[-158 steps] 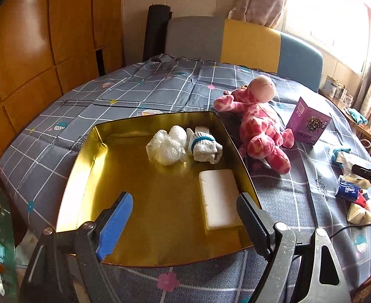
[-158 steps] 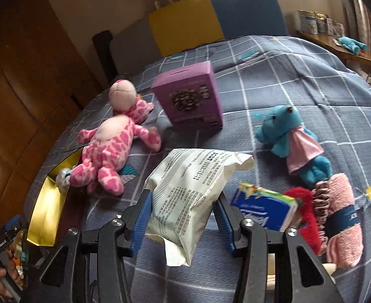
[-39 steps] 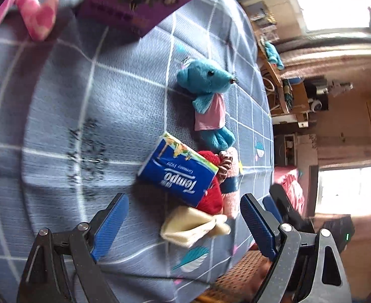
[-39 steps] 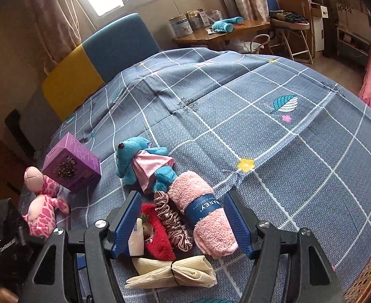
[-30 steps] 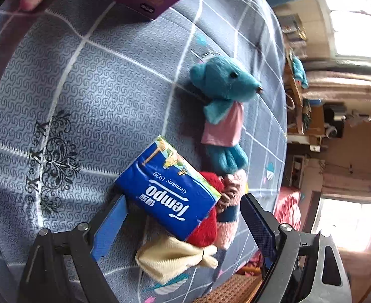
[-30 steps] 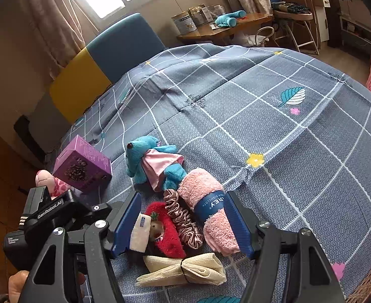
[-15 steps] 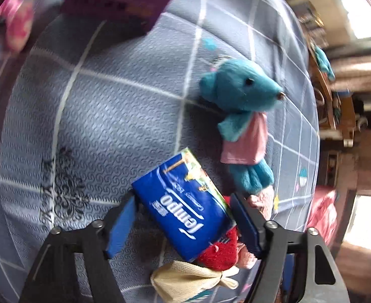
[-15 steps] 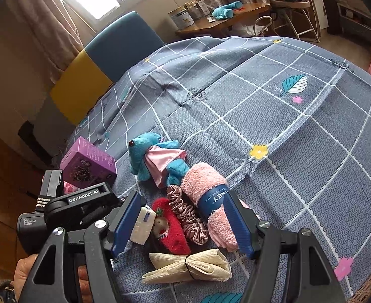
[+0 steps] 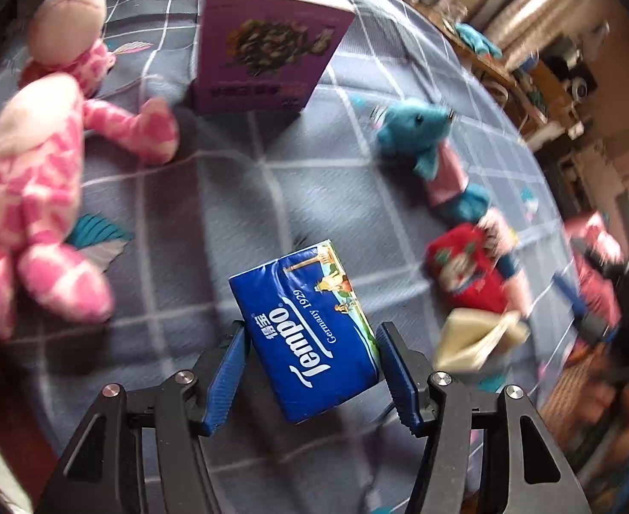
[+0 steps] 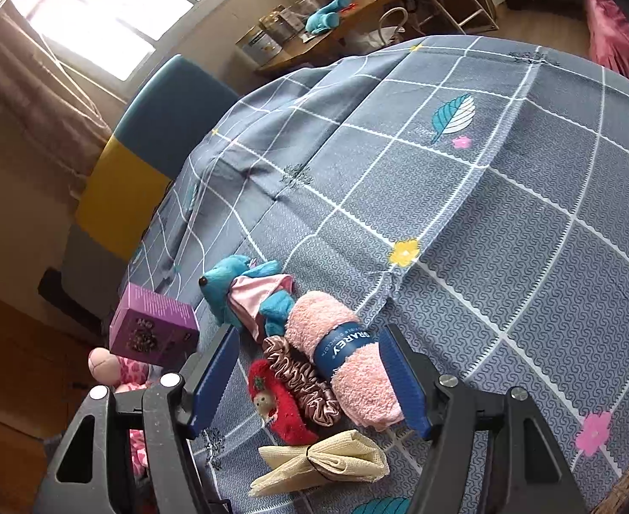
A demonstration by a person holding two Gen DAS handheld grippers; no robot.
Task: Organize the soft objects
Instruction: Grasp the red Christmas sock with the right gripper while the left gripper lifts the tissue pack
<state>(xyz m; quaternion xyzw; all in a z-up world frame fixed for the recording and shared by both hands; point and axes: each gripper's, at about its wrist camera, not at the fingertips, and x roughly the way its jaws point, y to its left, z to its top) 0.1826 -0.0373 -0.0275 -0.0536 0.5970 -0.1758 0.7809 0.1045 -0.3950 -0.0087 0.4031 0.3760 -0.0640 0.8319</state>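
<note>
The left tongs (image 9: 310,368), jaws just drawn in, clench the blue Tempo tissue pack (image 9: 308,330) clear above the grey checked bench cloth (image 9: 228,214). Beyond them stands a purple cardboard box (image 9: 267,43), with a pink spotted plush toy (image 9: 27,162) to their left. The right tongs (image 10: 310,379) hang released, pads apart, over a rolled pink towel with a blue band (image 10: 344,360), a brown satin scrunchie (image 10: 305,379) and a red plush strawberry (image 10: 278,407). Nearer lies a folded cream cloth (image 10: 323,462); farther, a blue plush toy in a pink dress (image 10: 245,289).
</note>
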